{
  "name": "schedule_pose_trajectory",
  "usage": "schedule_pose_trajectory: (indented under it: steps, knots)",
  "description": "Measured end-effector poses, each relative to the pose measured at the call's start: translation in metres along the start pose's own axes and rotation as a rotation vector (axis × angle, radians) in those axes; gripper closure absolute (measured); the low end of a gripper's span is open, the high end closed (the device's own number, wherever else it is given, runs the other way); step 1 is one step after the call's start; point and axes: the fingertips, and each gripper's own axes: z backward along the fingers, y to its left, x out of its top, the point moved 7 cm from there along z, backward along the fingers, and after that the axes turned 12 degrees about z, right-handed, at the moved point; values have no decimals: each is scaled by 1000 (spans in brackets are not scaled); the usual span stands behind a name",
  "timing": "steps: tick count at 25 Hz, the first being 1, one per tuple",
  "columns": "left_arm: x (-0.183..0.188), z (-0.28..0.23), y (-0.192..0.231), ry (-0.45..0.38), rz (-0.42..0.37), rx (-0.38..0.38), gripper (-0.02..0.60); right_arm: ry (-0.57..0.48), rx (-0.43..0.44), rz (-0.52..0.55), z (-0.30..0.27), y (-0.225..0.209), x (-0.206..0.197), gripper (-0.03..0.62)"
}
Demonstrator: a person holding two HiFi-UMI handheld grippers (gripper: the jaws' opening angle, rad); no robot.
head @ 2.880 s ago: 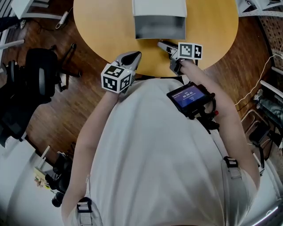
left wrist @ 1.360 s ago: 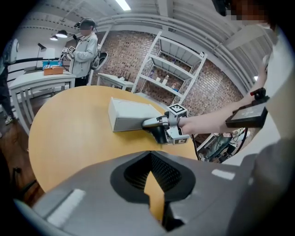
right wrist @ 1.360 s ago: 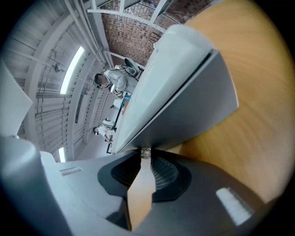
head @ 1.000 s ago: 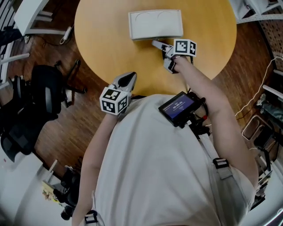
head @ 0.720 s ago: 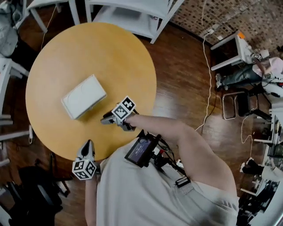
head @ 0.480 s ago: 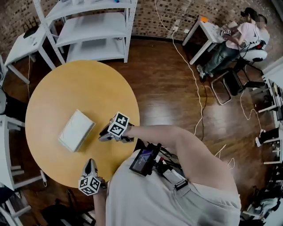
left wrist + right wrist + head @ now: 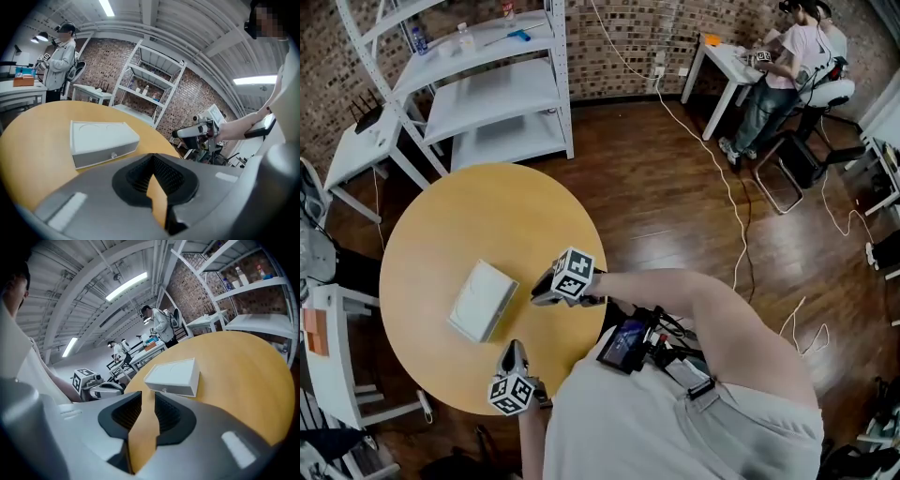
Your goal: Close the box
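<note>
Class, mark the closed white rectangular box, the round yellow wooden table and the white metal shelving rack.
White box (image 7: 483, 300): head view, lid centre.
Yellow table (image 7: 487, 217): head view, bare top.
Shelving rack (image 7: 492, 94): head view, middle shelf.

A closed white box (image 7: 483, 300) lies near the middle of the round wooden table (image 7: 422, 244). The right gripper (image 7: 540, 296) hangs between the box and the table's rim, apart from the box, its jaws closing on nothing, and the left gripper (image 7: 514, 349) sits at the table's near edge. Just beyond the table's far side stands a white shelf unit (image 7: 487, 89), and a person (image 7: 783, 52) is at a desk well away from it.
</note>
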Motion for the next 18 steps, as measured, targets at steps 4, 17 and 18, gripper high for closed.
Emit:
schedule_pose_trajectory:
  steps: [4,17,18]
  knots:
    - [-8,7,-10,-14,19,46,581,23,55,2,-3,6,-9,507]
    - [18,-3,-21,-85,-28,93,581,-77,77,103,26,0,19,594]
    - [22,-1,-18,-94,-28,97,581,-80,82,122,23,1,24,594]
